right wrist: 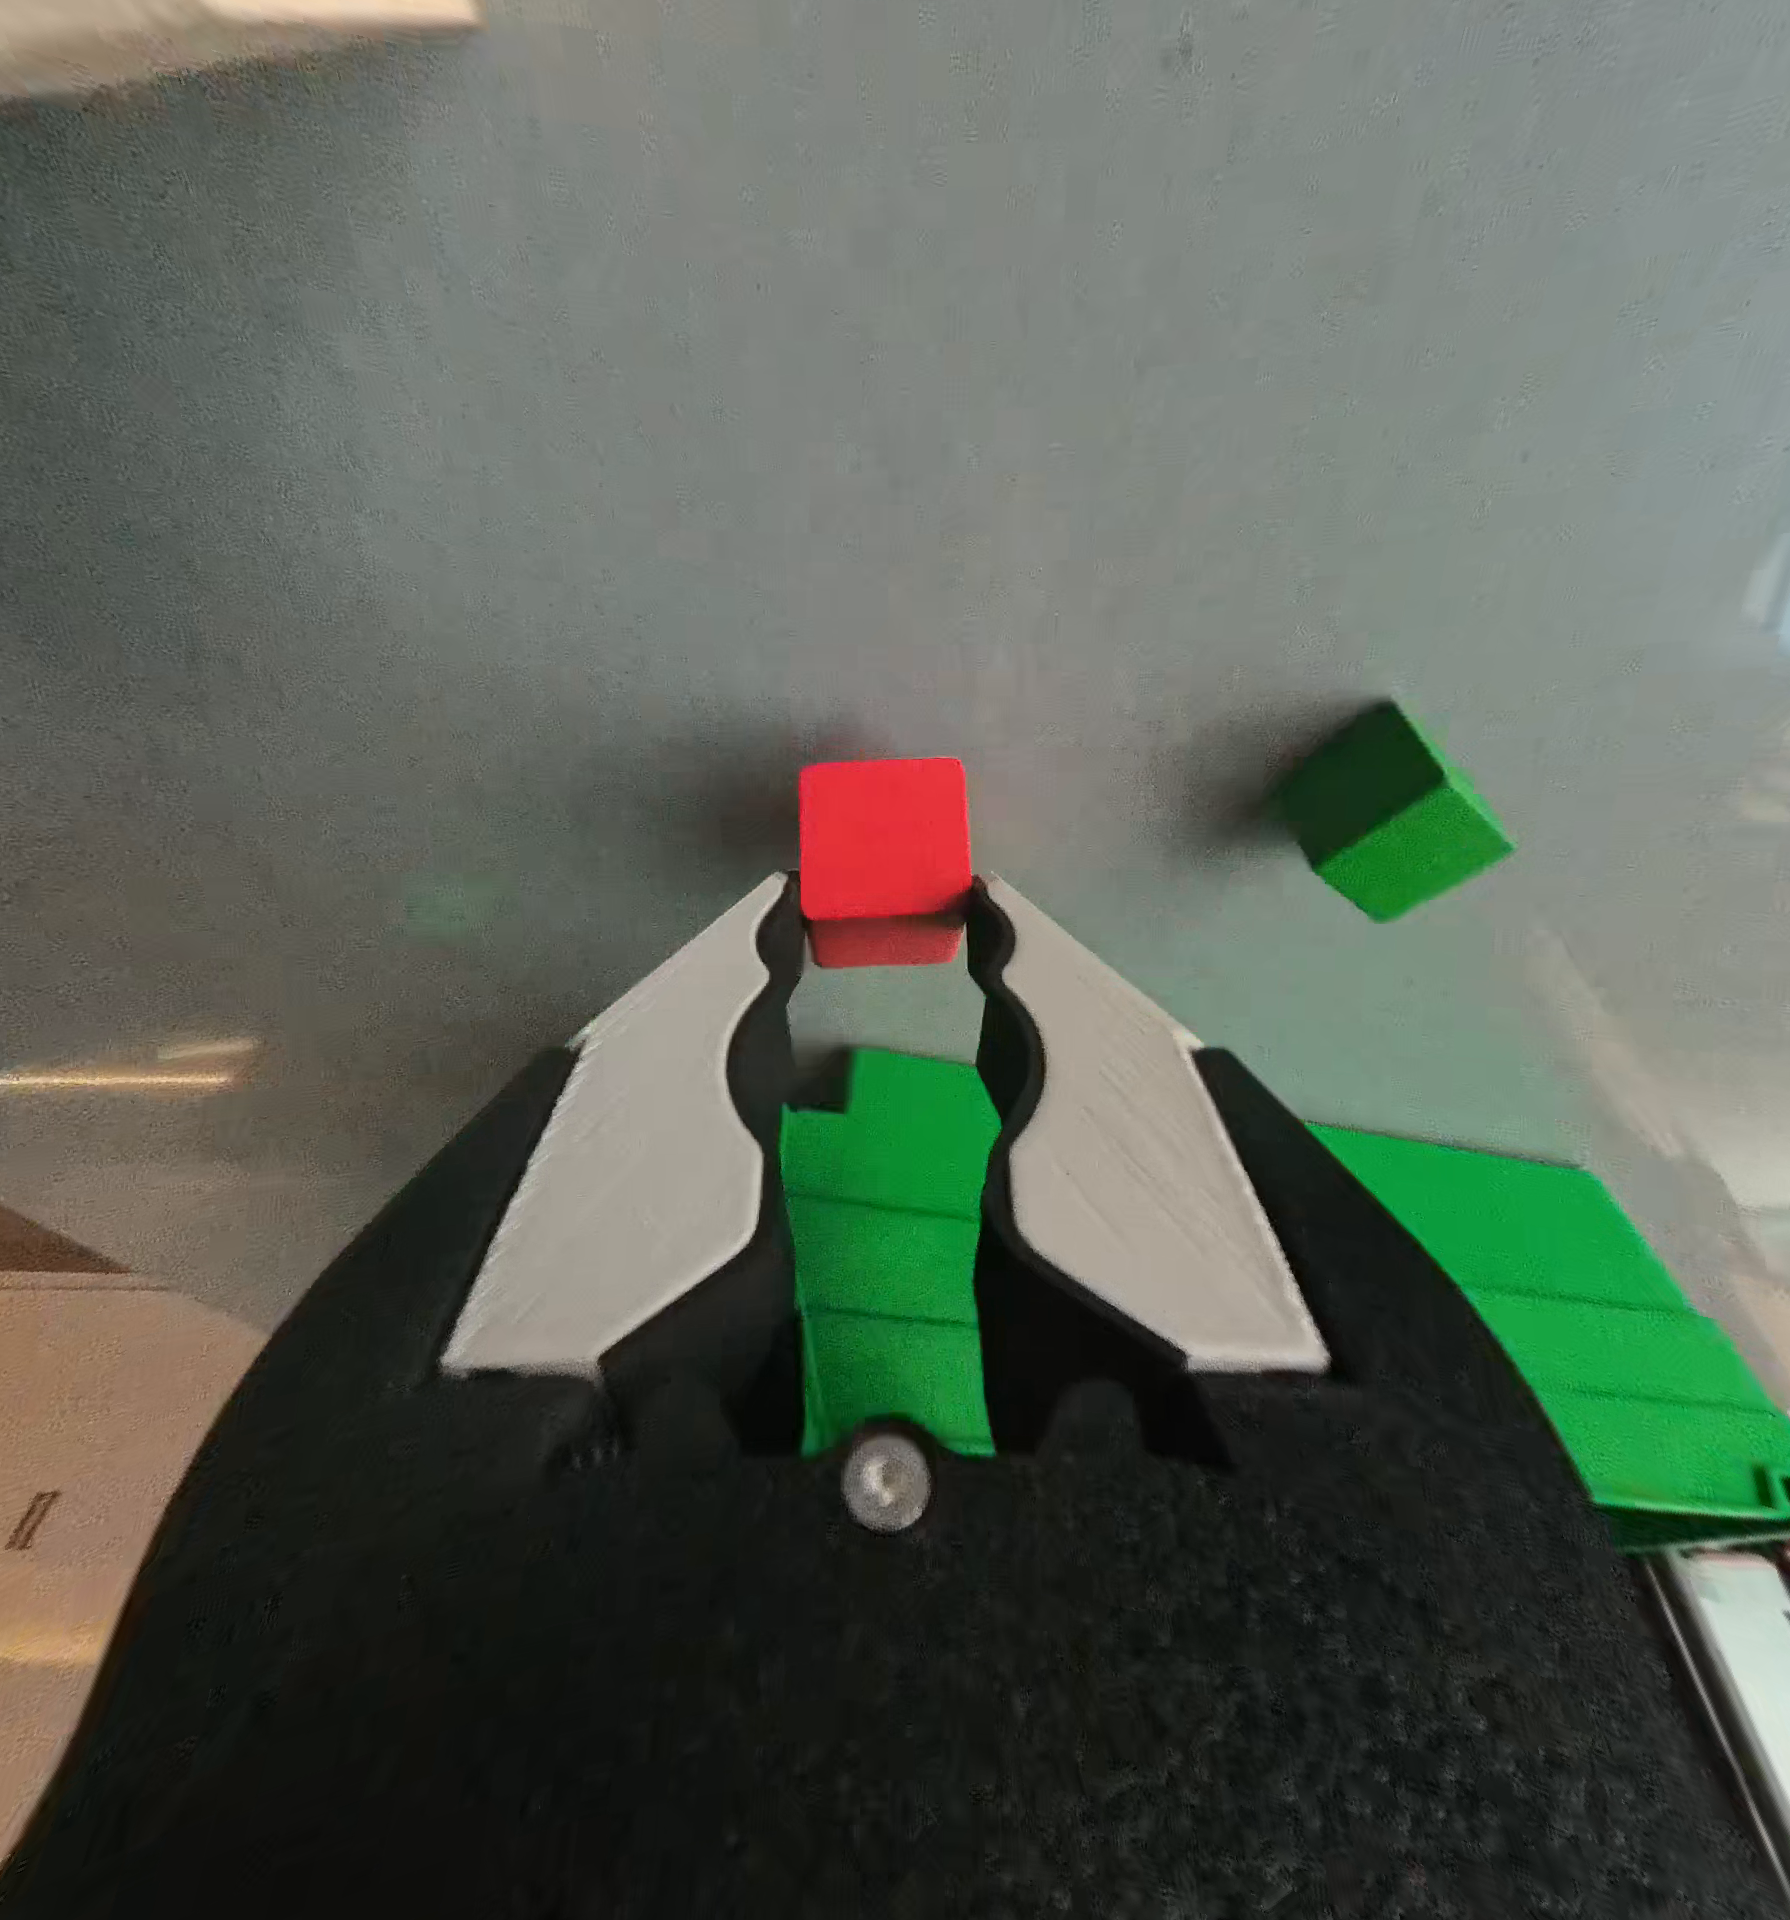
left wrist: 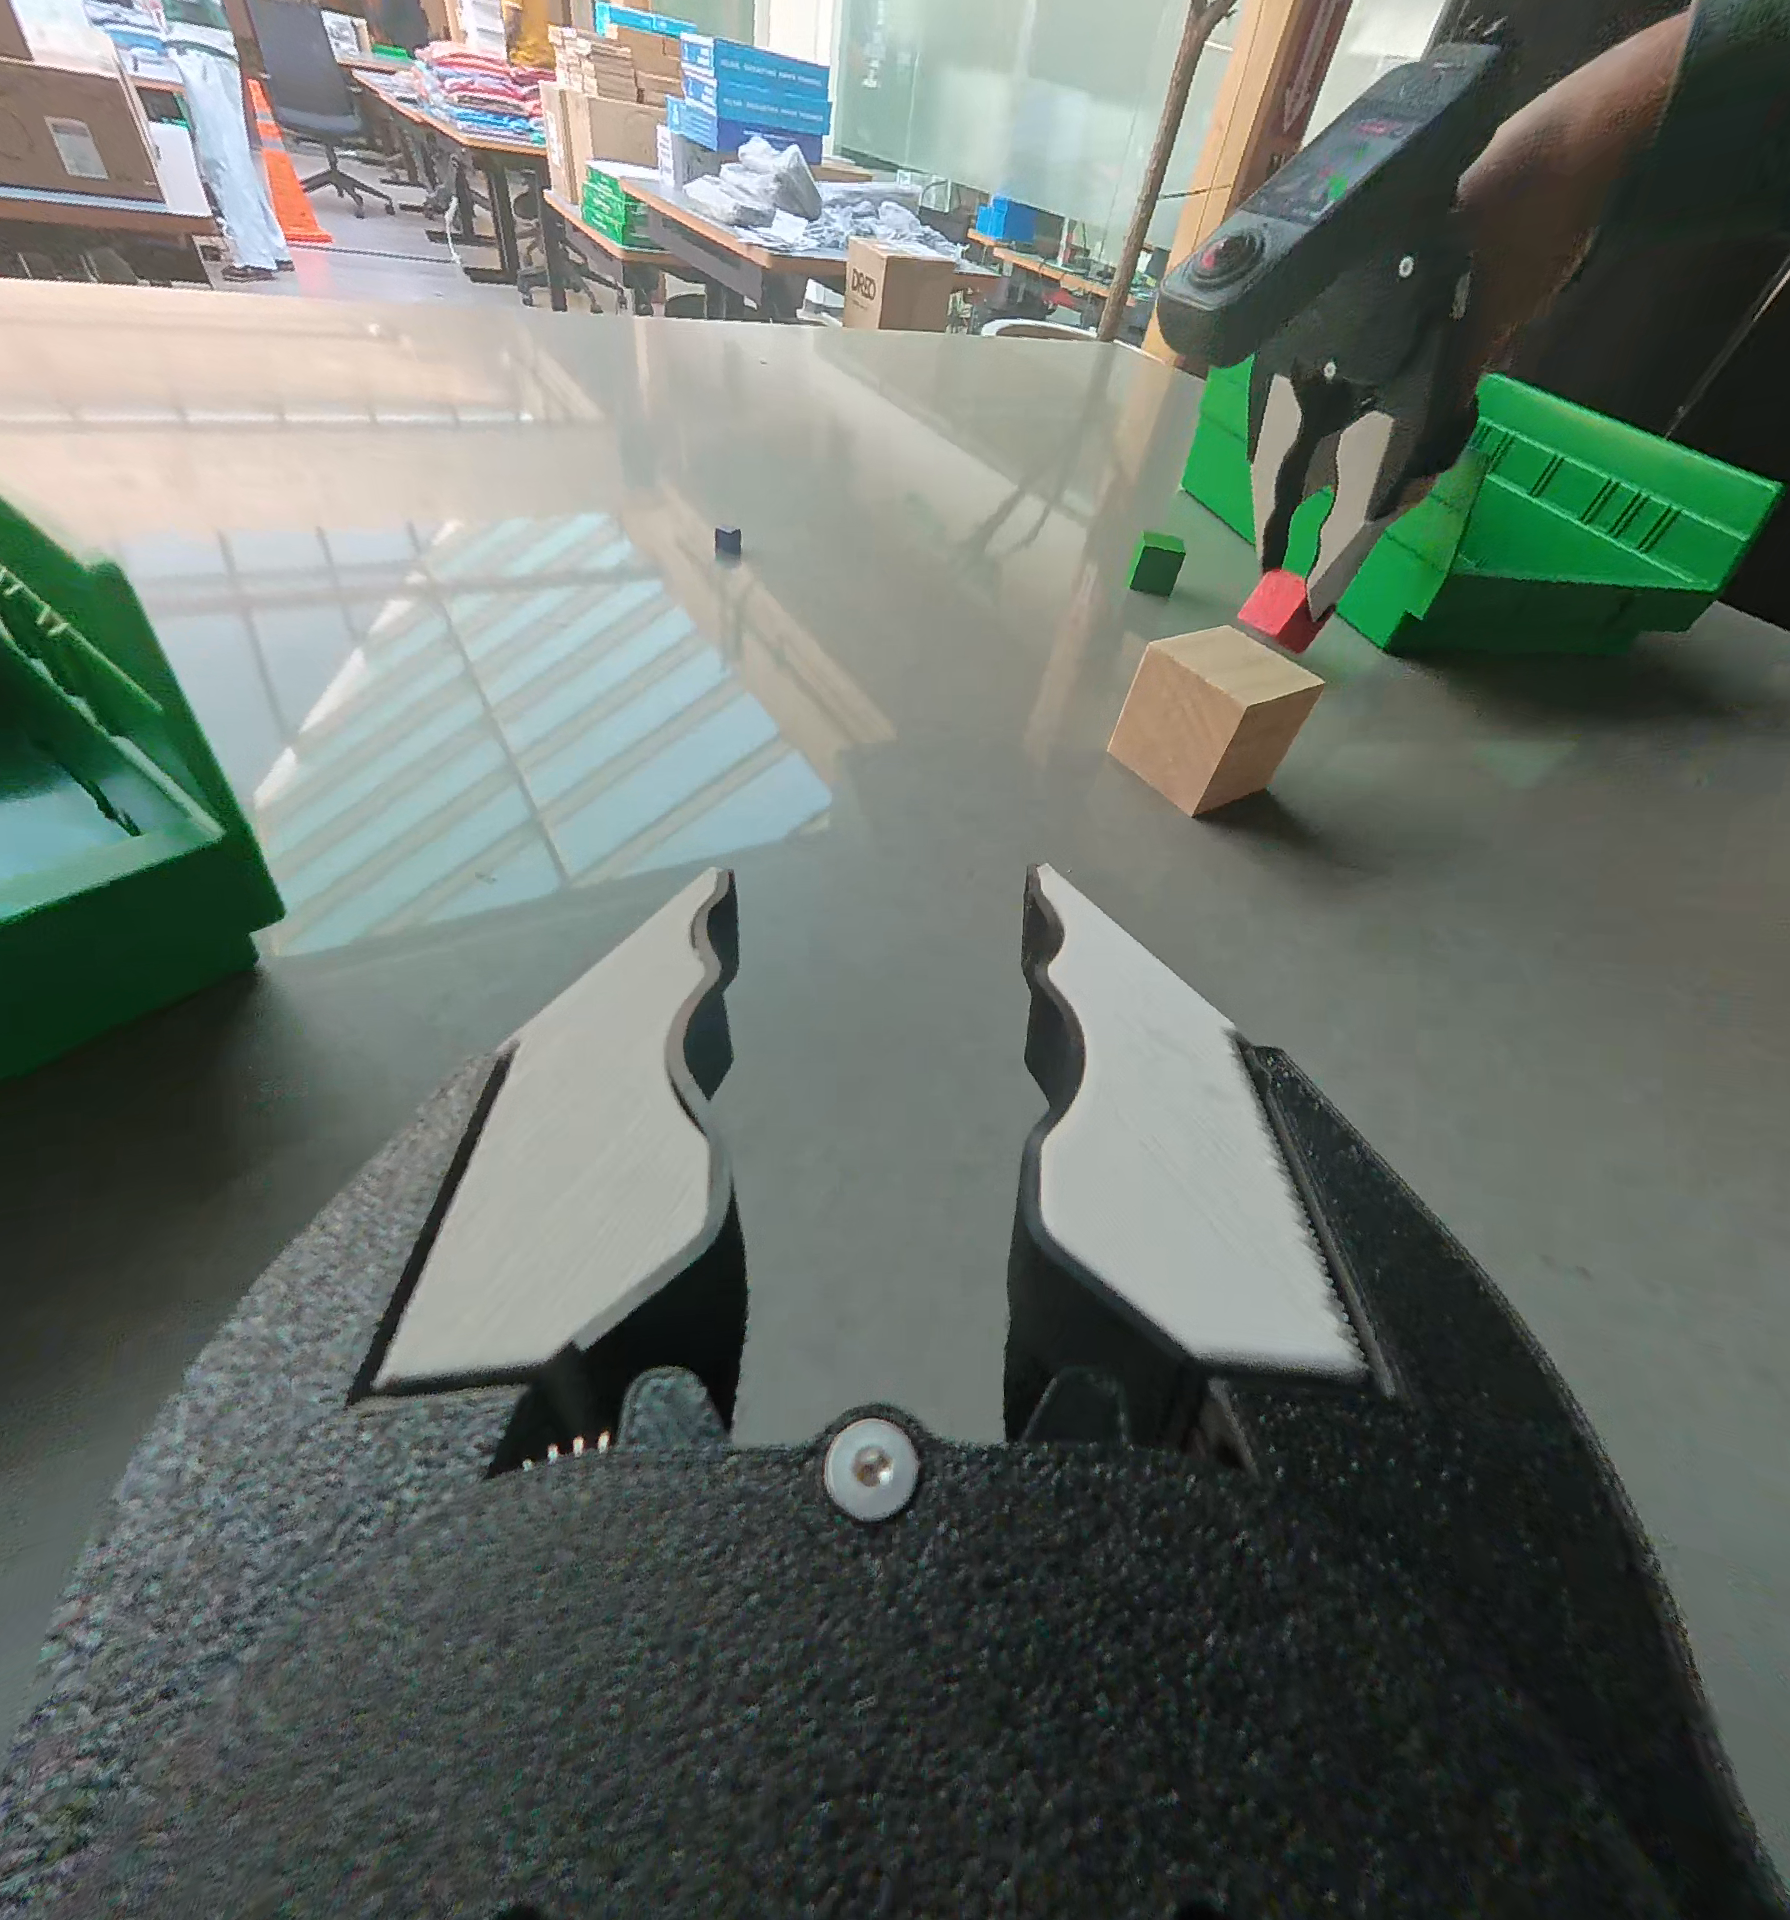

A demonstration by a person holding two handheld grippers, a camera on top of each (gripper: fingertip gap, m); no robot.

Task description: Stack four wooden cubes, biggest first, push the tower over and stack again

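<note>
The right gripper (right wrist: pixel 883 883) pinches a small red cube (right wrist: pixel 883 844) by two opposite flat faces at its very tips, just above the desk (right wrist: pixel 870 416). The cube looks light, rigid and smooth-painted, so so shallow a hold could slip. Just beside it lie a bigger wooden cube (left wrist: pixel 1215 719) and a green cube (right wrist: pixel 1395 812). The right green bin (left wrist: pixel 1577 540) lies tipped, contents hidden. The left gripper (left wrist: pixel 878 904) is wide open and empty near the left green bin (left wrist: pixel 91 883), whose visible part shows nothing inside.

Left wrist view looks low across the table (left wrist: pixel 870 520); right wrist view looks steeply down, close; both share the red cube (right wrist: pixel 883 842).
</note>
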